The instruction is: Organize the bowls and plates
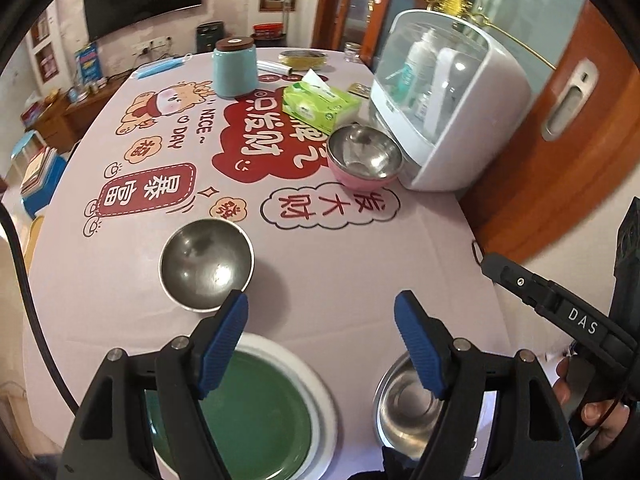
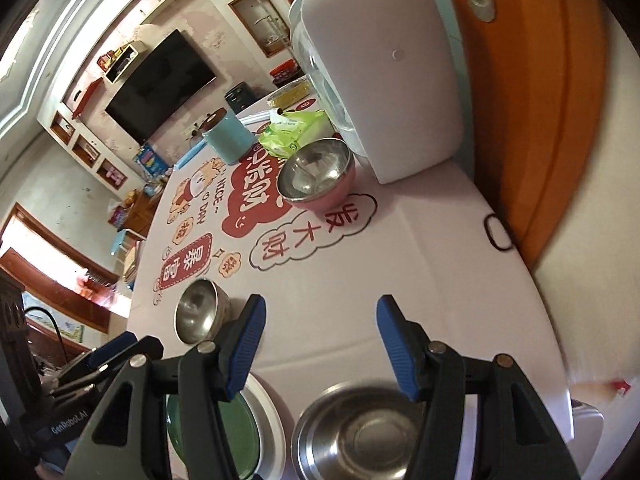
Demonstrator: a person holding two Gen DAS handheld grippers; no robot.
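Left wrist view: left gripper (image 1: 320, 316) open wide, nothing between the blue pads, hovering above the near part of the table (image 1: 360, 248). Below the left finger, a green plate (image 1: 260, 412) resting on a white plate (image 1: 320, 392), both at the near edge. Below the right finger, a steel bowl (image 1: 404, 396), just beside the plates, not touching as far as visible. Farther out, a second steel bowl (image 1: 206, 264) standing alone, upright. Well beyond, a pink bowl (image 1: 364, 160) with steel inside, close to the white cabinet (image 1: 448, 112) and the tissue pack (image 1: 320, 106). At the right edge, part of the other tool and a few fingers of the person.

Right wrist view: right gripper (image 2: 318, 332) also spread wide and empty, raised above the near steel bowl (image 2: 360, 436), a little blurred. Green plate (image 2: 240, 428) on its white plate (image 2: 264, 412) to the left of it. Lone steel bowl (image 2: 198, 312) near the left edge of the table, pink bowl (image 2: 316, 176) far off beside the cabinet.

Judged step: an early one, before any grasp; bowls scattered in three places, only the plates stacked. Next move probably: lowering one gripper over a bowl rim, one finger inside and one outside, closing firmly since thin steel may slip, then nesting it into another bowl. Which bowl first, impossible to say.
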